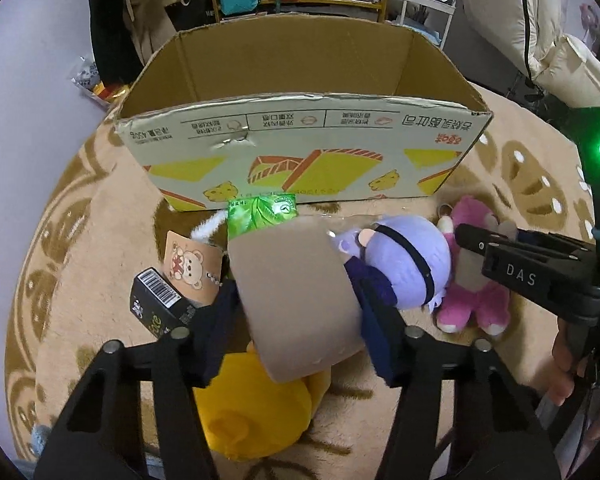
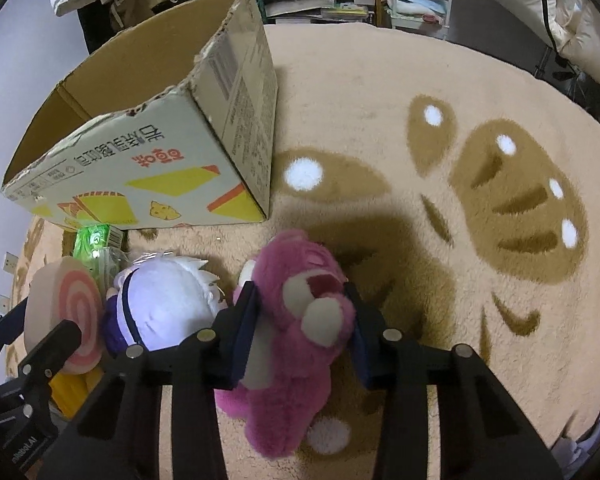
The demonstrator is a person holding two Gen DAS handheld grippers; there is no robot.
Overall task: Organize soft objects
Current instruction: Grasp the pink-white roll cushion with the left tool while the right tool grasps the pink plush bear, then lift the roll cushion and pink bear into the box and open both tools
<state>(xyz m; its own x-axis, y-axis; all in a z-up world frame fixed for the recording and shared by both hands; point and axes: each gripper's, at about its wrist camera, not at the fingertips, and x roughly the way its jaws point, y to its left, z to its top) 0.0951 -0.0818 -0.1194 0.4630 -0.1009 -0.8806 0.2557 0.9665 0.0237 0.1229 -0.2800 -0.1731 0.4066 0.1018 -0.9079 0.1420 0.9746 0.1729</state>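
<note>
- Grippers worked side by side on the beige rug (image 2: 380, 88): the left gripper (image 1: 300, 304) was clamped on a roll-cake plush (image 1: 296, 300), pads pressed against its tan sides, and the right gripper (image 2: 300, 312) straddled the head of a pink bear plush (image 2: 300, 320), pads touching or nearly so; whether it truly squeezed I could not tell.
- Cardboard box (image 1: 300, 148), open-topped, stood straight ahead of the left gripper and ahead-left of the right one, so each load likely had to travel forward and up over the near wall.
- Bear's long axis ran back toward the right wrist camera, head toward the box.
- Purple-haired doll (image 1: 404, 264) lay between the two held plushes, touching the bear.
- Yellow plush (image 1: 256, 408) sat under the left fingers, mostly hidden; the box floor was out of sight.
</note>
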